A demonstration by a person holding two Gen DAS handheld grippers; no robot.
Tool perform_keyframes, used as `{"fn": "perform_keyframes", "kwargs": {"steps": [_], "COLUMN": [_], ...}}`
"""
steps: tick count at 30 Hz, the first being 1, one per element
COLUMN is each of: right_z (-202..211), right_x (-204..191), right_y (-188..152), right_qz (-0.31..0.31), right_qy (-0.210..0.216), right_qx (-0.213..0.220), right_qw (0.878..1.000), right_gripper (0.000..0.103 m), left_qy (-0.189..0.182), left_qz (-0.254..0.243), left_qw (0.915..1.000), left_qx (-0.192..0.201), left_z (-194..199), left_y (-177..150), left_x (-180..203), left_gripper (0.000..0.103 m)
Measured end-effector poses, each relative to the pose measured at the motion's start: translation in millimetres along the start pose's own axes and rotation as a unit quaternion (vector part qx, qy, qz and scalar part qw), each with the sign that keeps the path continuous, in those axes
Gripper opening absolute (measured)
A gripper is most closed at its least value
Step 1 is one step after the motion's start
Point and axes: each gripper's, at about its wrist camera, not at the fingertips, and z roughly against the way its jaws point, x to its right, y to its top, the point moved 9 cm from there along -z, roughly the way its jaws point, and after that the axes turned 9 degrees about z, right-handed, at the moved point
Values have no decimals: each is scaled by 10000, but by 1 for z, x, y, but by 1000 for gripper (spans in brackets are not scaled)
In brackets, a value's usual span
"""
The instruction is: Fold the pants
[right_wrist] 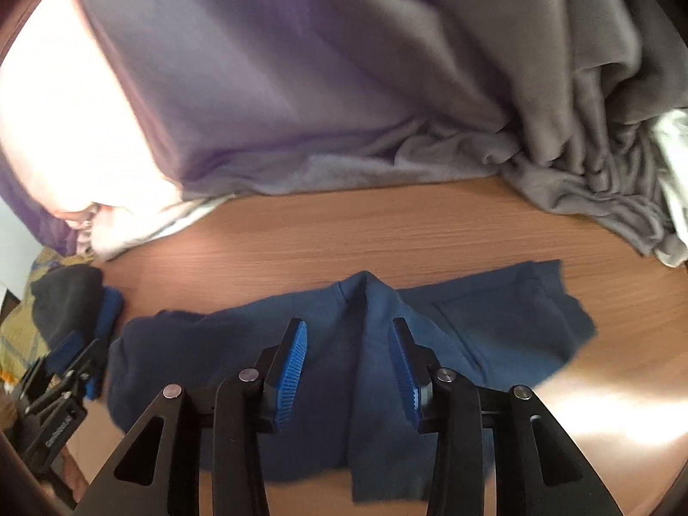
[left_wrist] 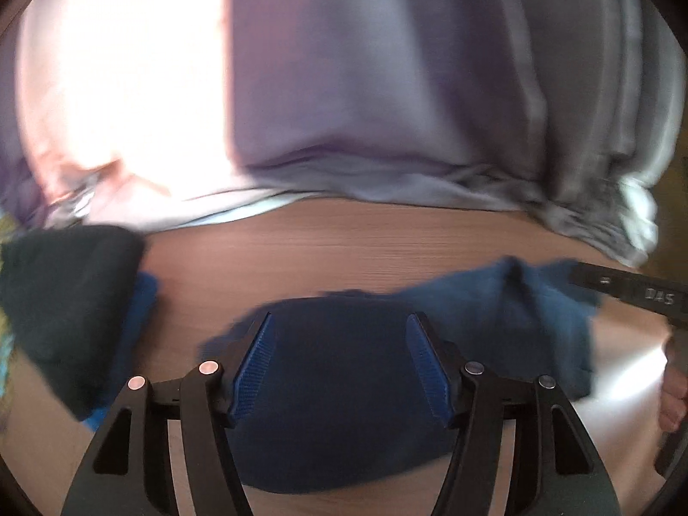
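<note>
Dark blue pants (right_wrist: 464,327) lie spread on a wooden table (right_wrist: 344,236), with a raised fold running down their middle. My right gripper (right_wrist: 348,339) is open just above that fold, one pad on each side. My left gripper (left_wrist: 342,335) is open over the left part of the pants (left_wrist: 335,387); the cloth fills the gap between its pads. The left gripper also shows at the left edge of the right wrist view (right_wrist: 64,387). Part of the right gripper shows at the right of the left wrist view (left_wrist: 632,292).
A big grey-purple blanket (right_wrist: 344,86) is heaped along the far side of the table. A dark folded cloth over a blue one (right_wrist: 73,301) lies at the left. White cloth (right_wrist: 675,163) sits at the right edge. Sunlight glares on the table's right.
</note>
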Motion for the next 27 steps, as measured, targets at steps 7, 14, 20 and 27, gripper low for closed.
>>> {"fn": "perform_keyframes", "kwargs": {"steps": [7, 14, 20, 27], "right_z": [52, 62, 44, 24], "right_x": [38, 64, 71, 75], "right_y": [-42, -87, -116, -131], "right_qz": [-346, -753, -1048, -1216], "right_qy": [-161, -86, 75, 174], "right_qx": [246, 129, -70, -227], "right_qw": [9990, 9970, 9944, 9922], "right_gripper": [40, 40, 40, 40], "left_qy": [-1089, -1844, -2128, -2152], "left_qz": [-817, -1238, -1401, -1285], "left_qw": [9907, 9738, 9612, 9579], "left_qx": [-66, -497, -1055, -1401], "left_z": [10, 1, -14, -33], "left_y": [-25, -60, -91, -101], "left_x": [84, 143, 164, 165], "left_gripper": [62, 55, 47, 41]}}
